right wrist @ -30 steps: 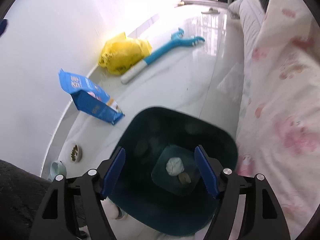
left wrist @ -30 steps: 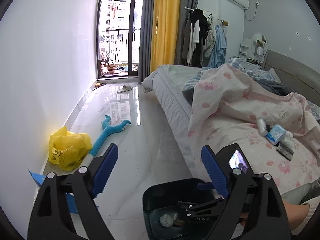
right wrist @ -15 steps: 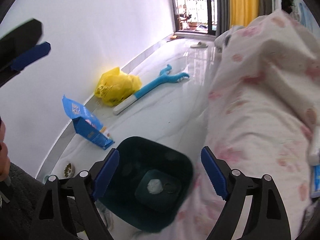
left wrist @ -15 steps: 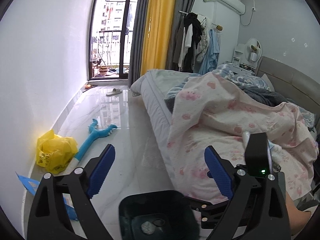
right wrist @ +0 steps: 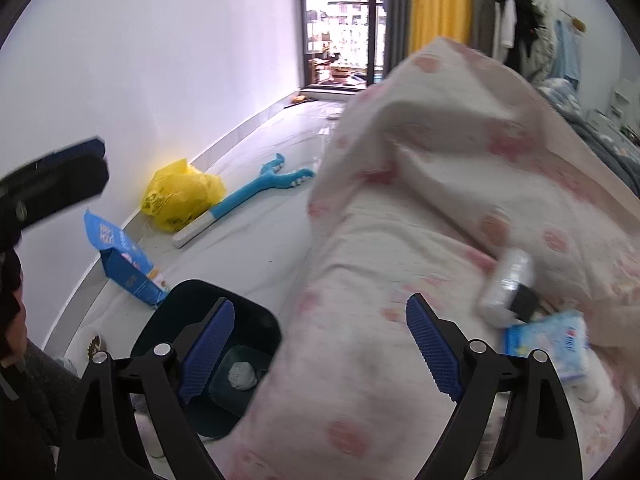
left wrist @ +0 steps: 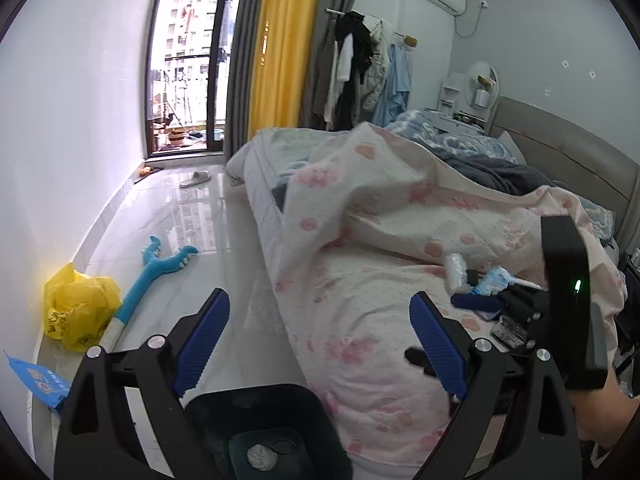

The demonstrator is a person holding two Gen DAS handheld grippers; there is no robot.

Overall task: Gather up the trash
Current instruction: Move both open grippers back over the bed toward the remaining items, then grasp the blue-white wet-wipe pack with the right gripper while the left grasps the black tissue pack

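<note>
Both pairs of blue-padded fingers are empty. Those of the left gripper [left wrist: 320,344] stand wide apart with nothing between them; those of the right gripper [right wrist: 320,348] are spreading wider, also with nothing between them.

As for progress, the dark bin [right wrist: 256,320] on the floor beside the bed's long edge already holds a crumpled white wad [right wrist: 241,375] at its bottom, so at least one piece looks collected. More seems left. On the pink-patterned blanket [left wrist: 380,320], near the bed's edge closest to the right gripper, lie a clear plastic roll [right wrist: 508,284], a blue-and-white tissue packet [right wrist: 548,340] and a small dark object I cannot identify; they lie close together and some seem to touch. Along the foot of the wall lie a yellow plastic bag [left wrist: 76,308] and an open blue carton [right wrist: 124,264], with a blue long-handled toy [left wrist: 156,272] just beside the bag. Which of these count as trash is a judgement.

The floor strip between wall and bed is open towards the balcony door. The bin sits tight against the overhanging blanket, so reaching it means clearing the bed's edge. The raised blanket fold hems in the bed items on their far side.
</note>
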